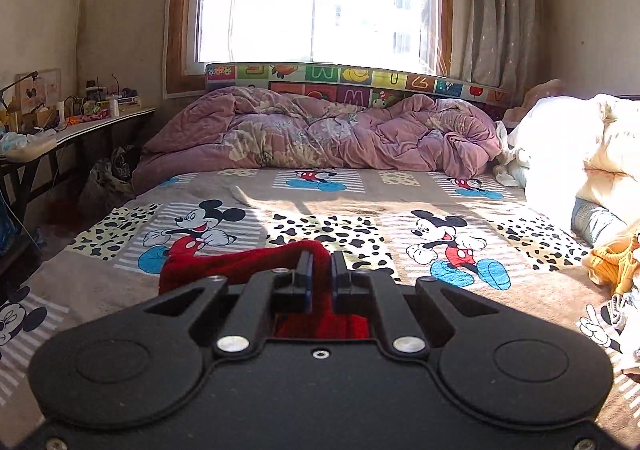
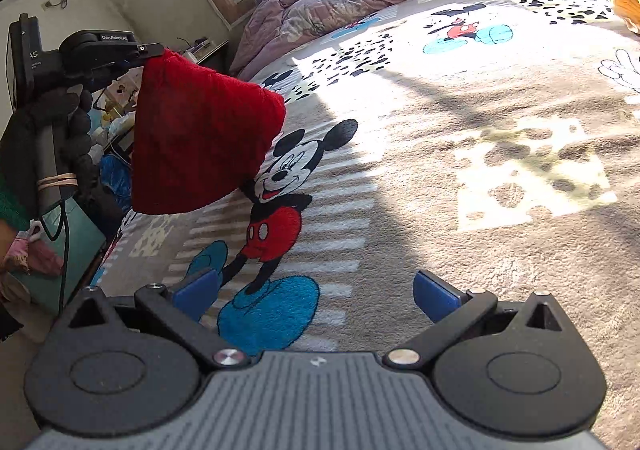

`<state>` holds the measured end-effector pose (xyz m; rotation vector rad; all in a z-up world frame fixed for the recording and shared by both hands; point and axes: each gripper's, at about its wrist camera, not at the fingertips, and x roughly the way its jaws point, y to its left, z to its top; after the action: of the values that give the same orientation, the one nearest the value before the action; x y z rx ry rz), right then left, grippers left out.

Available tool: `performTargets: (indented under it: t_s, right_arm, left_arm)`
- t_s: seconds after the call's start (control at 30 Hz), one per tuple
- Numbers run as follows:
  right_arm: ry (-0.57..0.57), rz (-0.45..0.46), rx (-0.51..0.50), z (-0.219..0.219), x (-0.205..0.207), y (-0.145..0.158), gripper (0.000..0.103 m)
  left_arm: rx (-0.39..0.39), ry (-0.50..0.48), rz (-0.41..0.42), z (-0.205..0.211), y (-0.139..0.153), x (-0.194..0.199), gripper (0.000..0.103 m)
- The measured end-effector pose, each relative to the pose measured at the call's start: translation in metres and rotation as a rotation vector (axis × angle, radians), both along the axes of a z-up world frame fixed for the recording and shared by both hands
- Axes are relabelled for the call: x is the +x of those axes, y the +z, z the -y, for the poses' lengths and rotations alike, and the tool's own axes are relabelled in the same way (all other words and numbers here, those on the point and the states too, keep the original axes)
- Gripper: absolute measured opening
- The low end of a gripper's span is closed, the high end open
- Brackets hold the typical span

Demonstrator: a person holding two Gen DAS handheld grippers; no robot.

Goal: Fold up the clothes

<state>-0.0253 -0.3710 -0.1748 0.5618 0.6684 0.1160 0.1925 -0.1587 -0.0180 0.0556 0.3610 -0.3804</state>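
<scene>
A red knitted garment (image 1: 240,260) hangs from my left gripper (image 1: 322,264), whose jaws are shut on its top edge. In the right wrist view the same red garment (image 2: 200,145) dangles in the air above the bed's left side, folded into a hanging wedge, pinched by the left gripper (image 2: 154,49) in a dark-gloved hand. My right gripper (image 2: 316,292) hovers low over the cartoon-mouse bedsheet (image 2: 480,169), its blue pads (image 2: 436,296) wide apart and nothing between them.
A crumpled pink quilt (image 1: 320,129) lies along the head of the bed under the window. White bedding (image 1: 580,153) and a yellow garment (image 1: 616,262) are piled on the right. A cluttered side table (image 1: 60,121) stands left of the bed.
</scene>
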Motion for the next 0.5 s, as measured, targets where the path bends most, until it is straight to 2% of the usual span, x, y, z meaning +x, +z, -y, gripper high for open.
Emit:
performTargets:
  t_s: [0.13, 0.23, 0.3, 0.4, 0.5]
  right_arm:
    - [-0.057, 0.056, 0.065, 0.034, -0.061, -0.023, 0.103]
    - [-0.097, 0.068, 0.099, 0.053, -0.090, -0.048, 0.103]
    - [-0.117, 0.020, 0.119, 0.063, -0.090, -0.055, 0.103]
    - [-0.096, 0.080, 0.140, 0.074, -0.093, -0.043, 0.103]
    - [-0.084, 0.086, 0.148, 0.078, -0.092, -0.042, 0.103]
  left_arm:
    - [0.039, -0.031, 0.056, 0.035, 0.013, -0.027, 0.006]
    - [0.086, -0.048, 0.119, 0.057, 0.014, -0.049, 0.006]
    - [0.132, -0.077, 0.154, 0.069, 0.013, -0.065, 0.005]
    - [0.253, -0.192, 0.164, 0.088, 0.002, -0.097, 0.006]
    - [0.361, -0.314, 0.140, 0.093, -0.019, -0.131, 0.005]
